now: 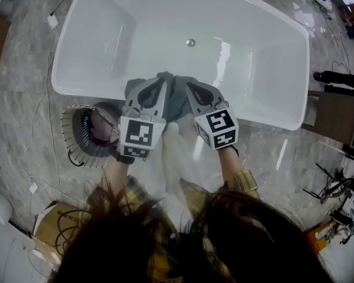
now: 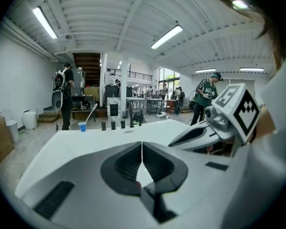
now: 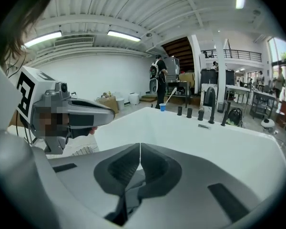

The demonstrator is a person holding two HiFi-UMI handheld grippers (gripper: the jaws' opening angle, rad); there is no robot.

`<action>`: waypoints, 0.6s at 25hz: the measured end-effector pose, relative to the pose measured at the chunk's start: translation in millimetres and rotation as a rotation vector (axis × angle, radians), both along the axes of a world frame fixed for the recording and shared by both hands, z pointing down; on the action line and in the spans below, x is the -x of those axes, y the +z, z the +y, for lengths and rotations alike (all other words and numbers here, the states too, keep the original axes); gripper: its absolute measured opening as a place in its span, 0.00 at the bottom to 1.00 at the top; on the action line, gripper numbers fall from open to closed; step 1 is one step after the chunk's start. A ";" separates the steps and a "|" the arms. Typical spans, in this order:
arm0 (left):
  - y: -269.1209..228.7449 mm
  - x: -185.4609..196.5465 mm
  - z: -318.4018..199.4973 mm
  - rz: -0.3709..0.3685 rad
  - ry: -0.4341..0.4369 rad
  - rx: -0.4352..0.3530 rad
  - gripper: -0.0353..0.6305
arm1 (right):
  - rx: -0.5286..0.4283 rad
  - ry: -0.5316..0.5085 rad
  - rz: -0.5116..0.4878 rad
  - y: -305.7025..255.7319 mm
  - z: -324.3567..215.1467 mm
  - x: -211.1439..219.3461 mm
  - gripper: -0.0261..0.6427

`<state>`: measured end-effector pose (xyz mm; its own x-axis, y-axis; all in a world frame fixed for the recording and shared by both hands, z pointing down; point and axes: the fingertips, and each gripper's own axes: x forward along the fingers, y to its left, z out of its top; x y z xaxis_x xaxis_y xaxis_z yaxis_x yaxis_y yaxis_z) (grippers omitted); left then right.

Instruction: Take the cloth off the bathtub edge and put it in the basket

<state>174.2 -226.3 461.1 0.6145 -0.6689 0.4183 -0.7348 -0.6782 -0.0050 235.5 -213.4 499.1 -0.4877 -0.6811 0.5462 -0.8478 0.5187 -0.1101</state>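
- Grey marble floor (image 1: pixel 29 93), with a white bathtub (image 1: pixel 94 90) across it, seen from above.
- The grey-teal cloth (image 1: pixel 177 106) lies on the tub's near edge, between my two grippers and partly under them.
- Left gripper (image 1: pixel 164 75): jaws pressed together, nothing between them.
- Right gripper (image 1: pixel 179 79): also closed and empty.
- The basket (image 1: pixel 69 135) stands on the floor beside the tub, left of my left gripper.
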 end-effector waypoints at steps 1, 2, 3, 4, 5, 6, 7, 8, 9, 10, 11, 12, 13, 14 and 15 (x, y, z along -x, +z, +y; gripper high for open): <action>11.5 -0.5 -0.6 -0.013 0.000 0.016 0.08 | 0.012 -0.001 0.002 10.2 0.1 0.2 0.06; 23.0 -0.9 -1.1 -0.025 0.000 0.032 0.08 | 0.020 0.001 -0.002 19.7 -0.1 0.7 0.06; 34.7 -1.2 -1.3 -0.037 0.001 0.049 0.08 | 0.028 0.003 -0.008 28.9 0.1 1.2 0.06; 46.6 -1.3 -1.1 -0.047 0.000 0.067 0.08 | 0.037 0.006 -0.015 38.2 1.1 1.2 0.06; 58.5 -1.4 -0.6 -0.057 -0.001 0.084 0.08 | 0.049 0.009 -0.021 47.5 2.6 0.6 0.06; 69.8 -1.4 0.1 -0.065 -0.002 0.101 0.08 | 0.061 0.012 -0.024 56.5 4.1 -0.1 0.06; 80.2 -1.2 0.8 -0.073 -0.002 0.116 0.08 | 0.072 0.014 -0.024 65.0 5.2 -0.5 0.06; 89.8 -0.9 1.4 -0.082 0.000 0.130 0.08 | 0.083 0.014 -0.025 72.7 5.8 -0.3 0.06; 99.4 -0.5 2.1 -0.091 0.001 0.146 0.08 | 0.093 0.012 -0.028 79.7 6.1 0.4 0.06; 109.5 0.0 2.7 -0.100 -0.001 0.164 0.08 | 0.104 0.009 -0.031 86.8 6.6 1.0 0.06; 120.0 0.3 3.3 -0.107 -0.005 0.184 0.08 | 0.117 0.006 -0.034 94.3 7.3 1.3 0.06; 130.7 0.6 4.2 -0.109 -0.012 0.206 0.08 | 0.131 0.002 -0.038 102.1 8.2 1.5 0.06; 141.0 1.1 5.7 -0.110 -0.021 0.227 0.08 | 0.144 -0.001 -0.040 110.2 9.8 1.8 0.06; 150.2 1.6 7.9 -0.110 -0.029 0.246 0.08 | 0.158 -0.005 -0.041 118.3 12.3 2.3 0.07; 158.0 1.9 10.7 -0.114 -0.034 0.261 0.08 | 0.172 -0.009 -0.041 125.4 15.2 3.1 0.07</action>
<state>172.4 -215.6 619.1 0.5327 -0.5488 0.6442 -0.7620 -0.6422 0.0830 232.4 -198.2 624.5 -0.5174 -0.5753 0.6336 -0.8364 0.4966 -0.2321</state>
